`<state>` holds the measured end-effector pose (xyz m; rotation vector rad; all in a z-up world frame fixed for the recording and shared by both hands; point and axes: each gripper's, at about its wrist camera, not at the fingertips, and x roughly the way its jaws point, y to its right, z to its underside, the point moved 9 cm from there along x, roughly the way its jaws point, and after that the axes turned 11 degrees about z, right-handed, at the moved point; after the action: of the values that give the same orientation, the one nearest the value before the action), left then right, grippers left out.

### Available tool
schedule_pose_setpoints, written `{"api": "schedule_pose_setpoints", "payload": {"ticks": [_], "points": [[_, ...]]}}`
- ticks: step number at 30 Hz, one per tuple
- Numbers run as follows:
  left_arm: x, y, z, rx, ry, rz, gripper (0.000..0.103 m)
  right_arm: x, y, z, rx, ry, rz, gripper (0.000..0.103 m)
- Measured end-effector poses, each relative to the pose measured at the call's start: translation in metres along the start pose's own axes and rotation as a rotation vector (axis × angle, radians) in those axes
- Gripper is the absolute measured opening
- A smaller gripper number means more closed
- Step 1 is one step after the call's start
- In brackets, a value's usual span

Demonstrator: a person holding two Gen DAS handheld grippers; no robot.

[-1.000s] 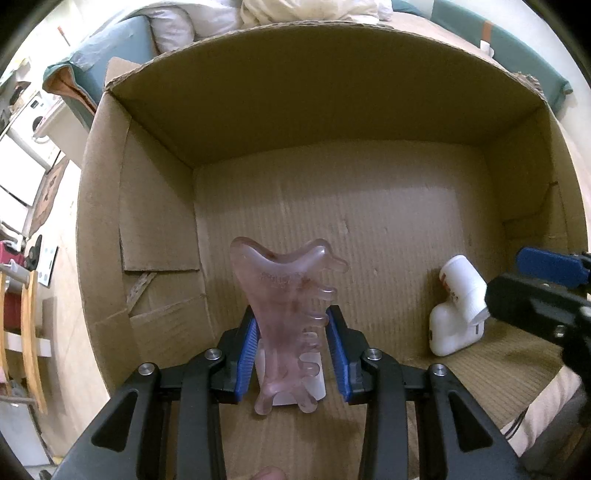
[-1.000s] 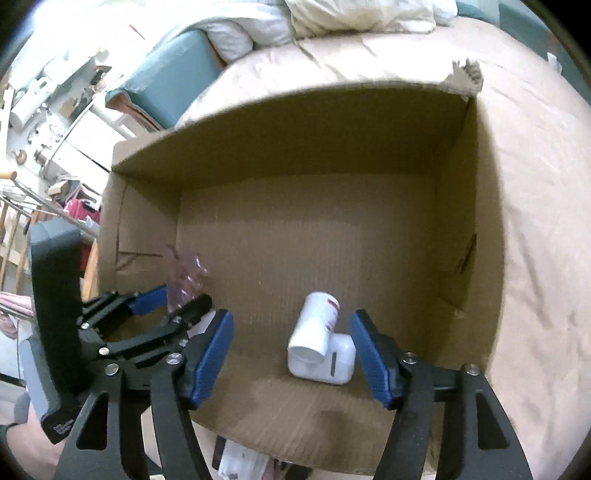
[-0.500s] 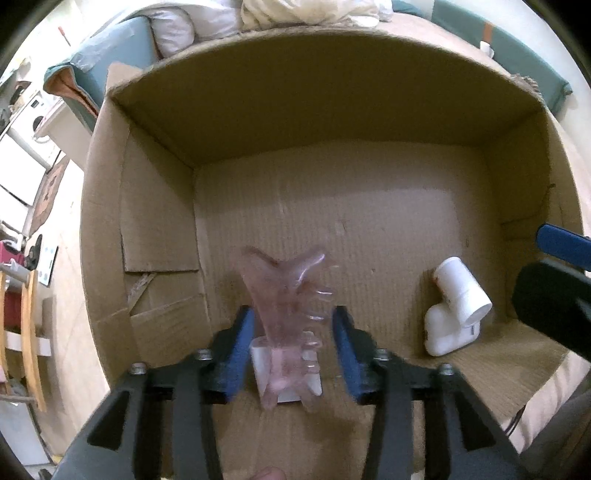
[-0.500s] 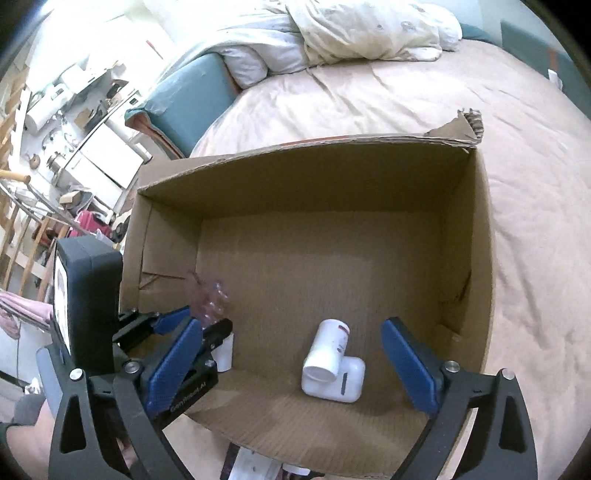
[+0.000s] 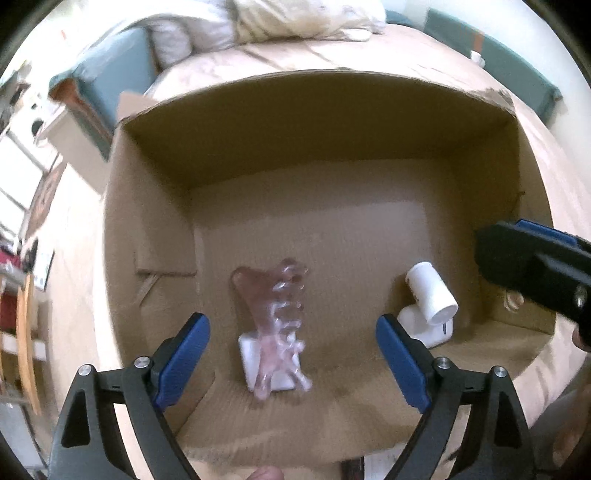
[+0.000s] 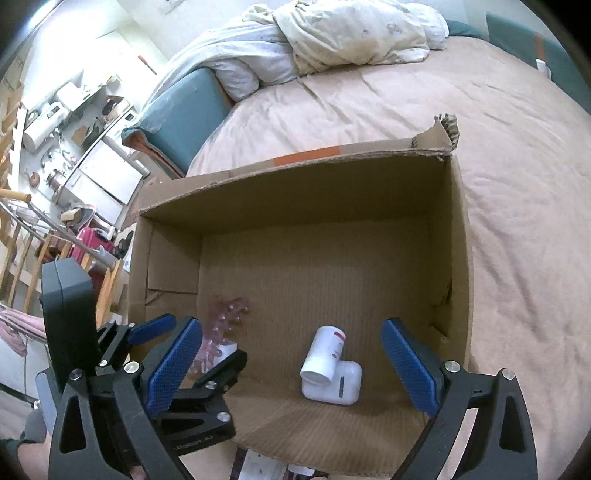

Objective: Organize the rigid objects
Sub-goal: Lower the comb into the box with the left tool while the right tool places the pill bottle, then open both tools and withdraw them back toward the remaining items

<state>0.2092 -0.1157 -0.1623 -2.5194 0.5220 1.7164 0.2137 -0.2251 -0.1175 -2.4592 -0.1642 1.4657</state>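
Note:
A translucent pink comb-shaped tool [image 5: 275, 321] lies in the cardboard box [image 5: 147, 229], resting on a small white block [image 5: 251, 356] near the front left. My left gripper [image 5: 293, 360] is open and empty above it. A white device with a round barrel [image 5: 430, 306] lies at the front right of the box; it also shows in the right wrist view [image 6: 328, 365]. My right gripper [image 6: 291, 367] is open and empty above the box's front edge, over the white device. The pink tool [image 6: 225, 321] is partly hidden behind the left gripper there.
The box [image 6: 458, 258] sits on a tan bedspread [image 6: 517, 184]. A rumpled duvet [image 6: 351, 33] and teal headboard [image 6: 181, 114] lie beyond. Papers [image 6: 262, 467] lie below the box's front edge. Furniture and clutter stand off the bed at left.
My left gripper opened and let go of the pink tool, which now rests in the box. Both grippers have pulled back and up from the box.

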Motion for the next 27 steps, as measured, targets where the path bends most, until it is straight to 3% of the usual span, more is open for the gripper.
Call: {"api": "schedule_pose_setpoints", "payload": {"ticks": [3, 7, 10, 16, 27], "points": [[-0.015, -0.011, 0.004, -0.059, -0.021, 0.052, 0.09, -0.002, 0.0, -0.004, 0.005, 0.009, 0.002, 0.103], [-0.038, -0.025, 0.002, -0.102, 0.027, 0.014, 0.091, -0.012, 0.003, -0.011, 0.04, 0.022, -0.023, 0.103], [-0.052, -0.024, 0.007, -0.14, 0.044, 0.027, 0.091, -0.016, 0.008, -0.011, 0.042, 0.029, -0.003, 0.103], [-0.075, -0.023, 0.014, -0.137, 0.067, 0.003, 0.091, -0.015, 0.022, -0.002, 0.076, -0.003, 0.031, 0.103], [-0.105, -0.029, 0.051, -0.179, 0.068, -0.005, 0.091, -0.048, 0.024, 0.011, 0.05, 0.042, 0.043, 0.103]]}}
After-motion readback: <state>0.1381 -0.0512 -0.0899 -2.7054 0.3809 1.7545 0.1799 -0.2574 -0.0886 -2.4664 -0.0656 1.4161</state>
